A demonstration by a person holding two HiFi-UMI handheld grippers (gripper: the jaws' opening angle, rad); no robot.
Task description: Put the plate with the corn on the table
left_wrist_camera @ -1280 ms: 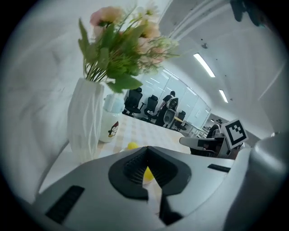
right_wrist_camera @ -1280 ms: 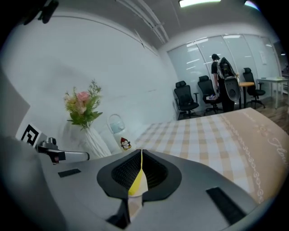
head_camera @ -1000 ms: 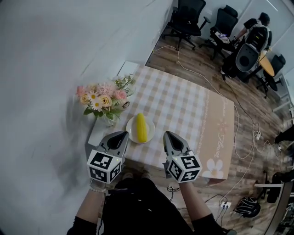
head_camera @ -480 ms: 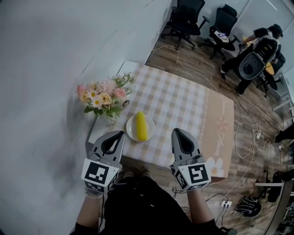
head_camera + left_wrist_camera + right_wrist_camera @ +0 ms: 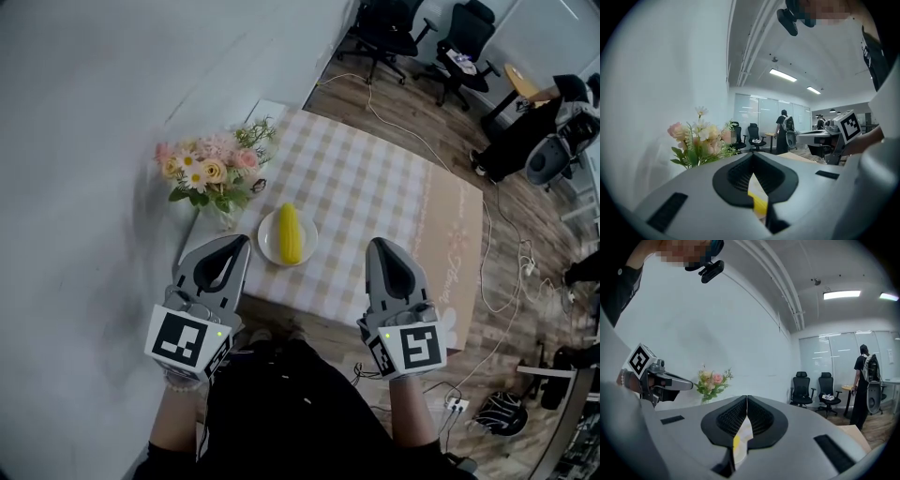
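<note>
The counter [image 5: 375, 192], under a checked cloth, carries a bouquet [image 5: 208, 176] by its left edge. The left hand-held gripper [image 5: 240, 246] and the right hand-held gripper [image 5: 380, 247] hang over the near edge, each with its jaws pressed together on nothing. The plate [image 5: 268, 242] sits on the counter between them, nearer the left one, just past its tip and not touching it. The corn [image 5: 289, 232] lies on the plate.
</note>
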